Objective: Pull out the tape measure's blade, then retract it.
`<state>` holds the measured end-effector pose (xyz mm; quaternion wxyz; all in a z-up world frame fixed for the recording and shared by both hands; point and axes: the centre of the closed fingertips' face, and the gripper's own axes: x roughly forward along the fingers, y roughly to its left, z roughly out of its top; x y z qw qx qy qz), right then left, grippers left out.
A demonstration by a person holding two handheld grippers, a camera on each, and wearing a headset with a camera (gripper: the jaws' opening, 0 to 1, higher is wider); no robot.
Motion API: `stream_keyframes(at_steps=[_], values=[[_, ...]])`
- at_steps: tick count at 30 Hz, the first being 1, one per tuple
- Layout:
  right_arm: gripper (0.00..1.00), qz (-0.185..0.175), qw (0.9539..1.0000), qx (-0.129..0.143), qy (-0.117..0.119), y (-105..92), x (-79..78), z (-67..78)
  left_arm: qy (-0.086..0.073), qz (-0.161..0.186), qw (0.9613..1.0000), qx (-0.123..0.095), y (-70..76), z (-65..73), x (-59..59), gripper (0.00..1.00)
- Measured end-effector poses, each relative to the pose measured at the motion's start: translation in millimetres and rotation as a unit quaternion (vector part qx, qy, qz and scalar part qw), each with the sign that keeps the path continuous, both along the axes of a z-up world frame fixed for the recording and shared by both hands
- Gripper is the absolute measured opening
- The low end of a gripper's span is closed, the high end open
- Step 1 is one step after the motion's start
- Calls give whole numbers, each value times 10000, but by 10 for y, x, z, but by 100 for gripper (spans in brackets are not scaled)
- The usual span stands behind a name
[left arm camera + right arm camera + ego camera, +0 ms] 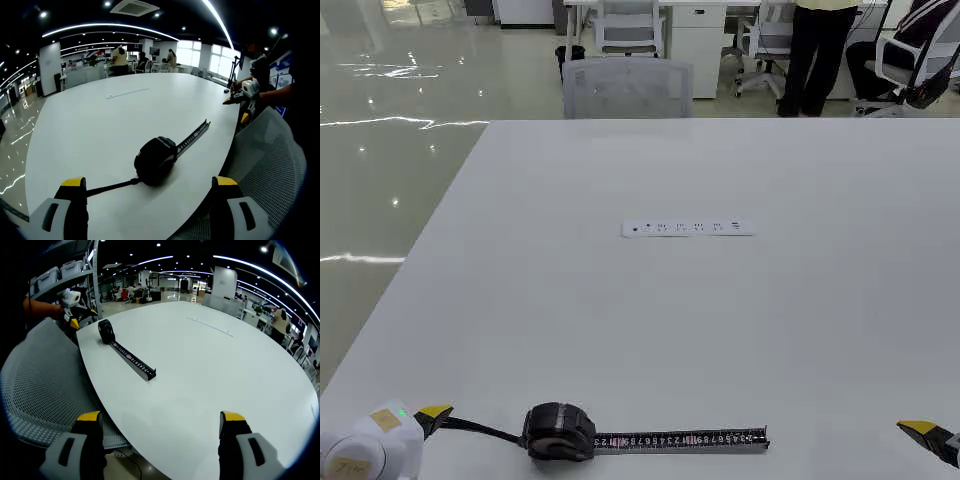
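A black tape measure (560, 432) lies near the front edge of the white table (700, 320), its blade (685, 440) drawn out flat to the right and its dark strap trailing left. My left gripper (420, 418) waits just left of the strap, open and holding nothing. In the left gripper view the tape measure (156, 160) sits a short way ahead of the open left gripper (149, 182). My right gripper (928, 434) hovers at the front right, well past the blade's end. In the right gripper view the right gripper (160, 416) is open, and the tape measure (106, 331) and blade (132, 359) lie far off.
A white power strip (687, 228) is set flat in the table's middle. A grey mesh chair (625, 88) stands at the far edge, with people and office chairs beyond. Another mesh chair (45, 385) sits against the near edge.
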<state>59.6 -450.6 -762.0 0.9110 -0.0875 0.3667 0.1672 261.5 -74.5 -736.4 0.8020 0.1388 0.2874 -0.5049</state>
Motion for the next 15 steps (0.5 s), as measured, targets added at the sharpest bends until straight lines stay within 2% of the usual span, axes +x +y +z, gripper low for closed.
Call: stream_keyframes(at_steps=[2,6,10,13,14,15], values=[[98,-28,10000,1,29,-3,-13,4,54,26,10000,-5,3,-15,-14,100],[98,35,10000,21,8,32,-22,26,62,-18,9999,81,39,-43,-31,100],[98,91,10000,0,37,49,-27,29,97,57,9999,38,57,-48,-14,100],[98,110,9999,-24,35,46,-31,36,89,117,9999,54,54,-51,6,100],[98,110,9999,-17,38,51,-34,41,43,194,9998,33,42,-33,28,100],[98,131,9999,-19,34,55,-32,46,-24,386,9992,106,55,-36,80,100]])
